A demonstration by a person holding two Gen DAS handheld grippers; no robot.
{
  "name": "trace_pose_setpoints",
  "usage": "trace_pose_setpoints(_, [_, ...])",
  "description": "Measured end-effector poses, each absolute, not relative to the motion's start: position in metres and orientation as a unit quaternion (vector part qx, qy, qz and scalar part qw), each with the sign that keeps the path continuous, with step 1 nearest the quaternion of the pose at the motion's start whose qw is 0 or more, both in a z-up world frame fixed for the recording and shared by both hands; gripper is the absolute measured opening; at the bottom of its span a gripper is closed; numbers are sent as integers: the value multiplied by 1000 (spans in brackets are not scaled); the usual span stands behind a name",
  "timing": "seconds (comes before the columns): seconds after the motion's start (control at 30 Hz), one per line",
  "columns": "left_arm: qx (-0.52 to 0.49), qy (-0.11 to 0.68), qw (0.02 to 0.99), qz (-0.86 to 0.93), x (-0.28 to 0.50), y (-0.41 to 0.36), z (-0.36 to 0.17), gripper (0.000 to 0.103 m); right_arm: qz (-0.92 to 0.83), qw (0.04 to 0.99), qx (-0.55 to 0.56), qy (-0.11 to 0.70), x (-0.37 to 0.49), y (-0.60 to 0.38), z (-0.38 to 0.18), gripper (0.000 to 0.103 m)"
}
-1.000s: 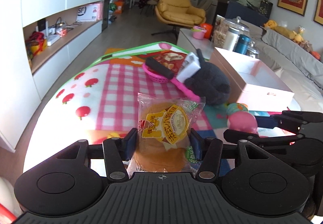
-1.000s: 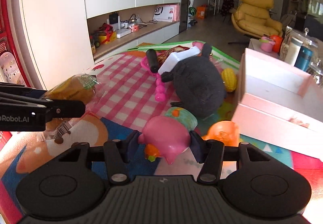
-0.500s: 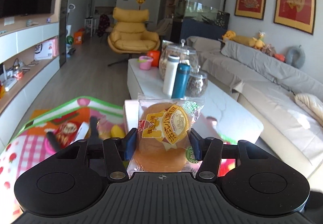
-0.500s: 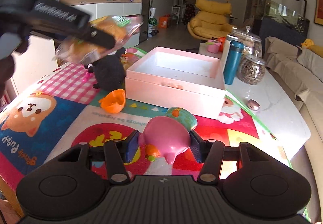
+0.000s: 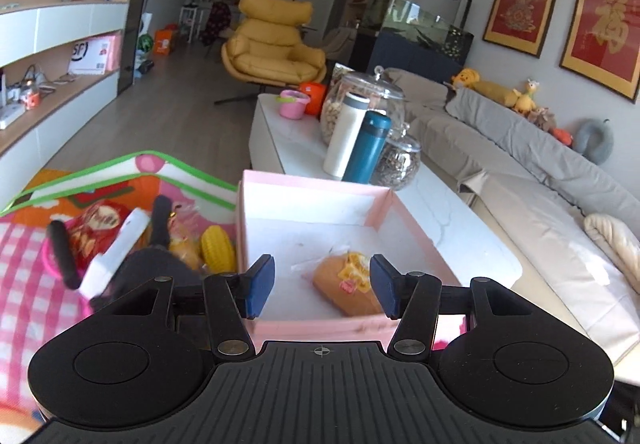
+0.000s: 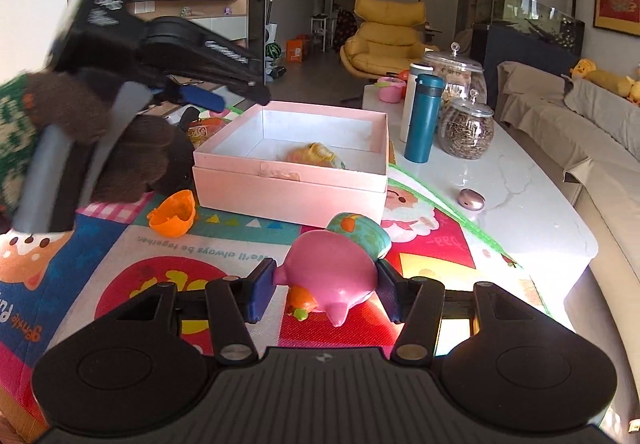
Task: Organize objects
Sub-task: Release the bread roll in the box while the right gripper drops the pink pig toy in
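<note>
A wrapped bread bun lies inside the open pink box, near its front wall. My left gripper hangs above that box, open, its blue pads apart and touching nothing. In the right wrist view the same box stands on the play mat with the bun in it, and the left gripper reaches over its left corner, held by a gloved hand. My right gripper is shut on a pink pig toy, low over the mat in front of the box.
A black plush toy and a yellow corn toy lie left of the box. An orange half shell and a teal toy sit on the mat. A teal bottle and glass jars stand behind on the marble table.
The left gripper swung right over the pink box and let go of the bun, which now lies in the box. The right gripper carried the pig toward the box's front.
</note>
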State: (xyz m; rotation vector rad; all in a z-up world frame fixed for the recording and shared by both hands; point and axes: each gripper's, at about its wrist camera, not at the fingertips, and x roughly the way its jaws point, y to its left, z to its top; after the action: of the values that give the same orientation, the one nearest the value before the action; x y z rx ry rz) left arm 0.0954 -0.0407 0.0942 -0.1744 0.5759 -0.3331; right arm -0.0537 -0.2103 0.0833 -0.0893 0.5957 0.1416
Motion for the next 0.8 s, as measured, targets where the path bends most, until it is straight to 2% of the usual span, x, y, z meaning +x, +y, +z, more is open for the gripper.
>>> trace_pose_setpoints(0.23, [-51, 297, 937, -178, 19, 4, 65, 57, 60, 956, -65, 279, 7, -183, 101, 54])
trace_pose_setpoints(0.37, [-58, 331, 930, -149, 13, 28, 42, 57, 58, 958, -89, 266, 57, -151, 116, 54])
trace_pose_setpoints(0.5, [-74, 333, 931, -132, 13, 47, 35, 57, 28, 960, -107, 256, 112, -124, 120, 55])
trace_pose_setpoints(0.57, [-74, 331, 932, -131, 12, 52, 34, 57, 18, 960, -118, 255, 130, -115, 118, 71])
trace_pose_setpoints(0.6, [-75, 331, 931, -132, 13, 53, 34, 57, 14, 960, -121, 253, 135, -111, 117, 82])
trace_pose_setpoints(0.8, [-80, 335, 930, -131, 19, 53, 28, 57, 25, 955, -127, 267, 129, -107, 108, 83])
